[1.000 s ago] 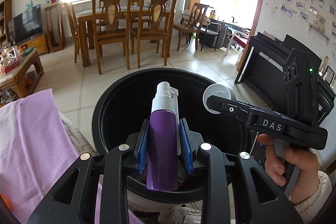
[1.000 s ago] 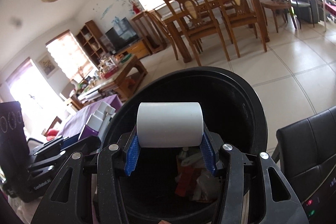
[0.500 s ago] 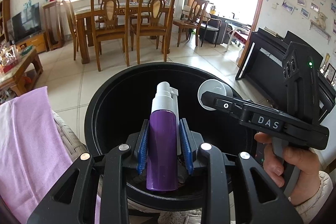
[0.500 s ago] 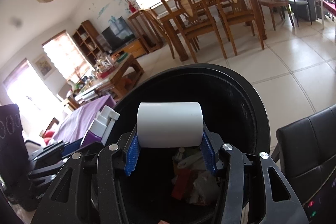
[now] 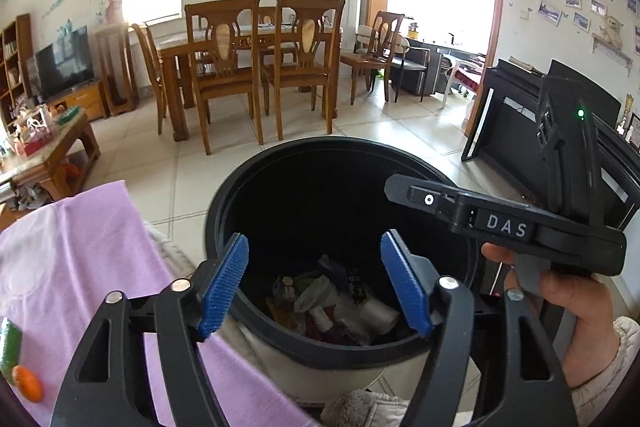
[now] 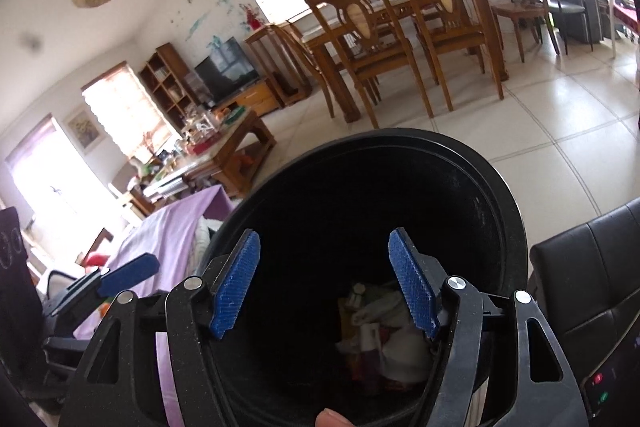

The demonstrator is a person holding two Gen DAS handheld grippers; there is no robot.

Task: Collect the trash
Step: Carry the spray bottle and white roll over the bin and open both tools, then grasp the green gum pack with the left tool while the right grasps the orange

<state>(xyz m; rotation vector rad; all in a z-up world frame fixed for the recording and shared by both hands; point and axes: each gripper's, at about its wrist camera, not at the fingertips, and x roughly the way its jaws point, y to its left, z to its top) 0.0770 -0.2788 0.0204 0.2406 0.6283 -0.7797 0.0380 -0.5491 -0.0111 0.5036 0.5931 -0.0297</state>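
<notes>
Both the left hand-held gripper point(image 5: 314, 281) and right hand-held gripper point(image 6: 324, 281) are hanging released, jaws having just been opening, nothing between them, over the round black plastic bin point(image 5: 280, 163) — its crumpled wrappers and paper point(image 5: 336, 301) looking light, soft, easily pinched anywhere.

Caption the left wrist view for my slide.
Left tongs open and empty above round black trash bin holding crumpled litter.

The black trash bin point(image 5: 256, 187) stands open-topped, its mouth unobstructed down to the litter point(image 5: 340, 303) heaped at the bottom. The purple cloth point(image 5: 80, 267) presses close against its left side, and a black cabinet point(image 6: 592, 267) crowds the right. Beyond the far rim, bare tiled floor point(image 5: 152, 171) runs clear up to the dining chairs point(image 5: 224, 67).
</notes>
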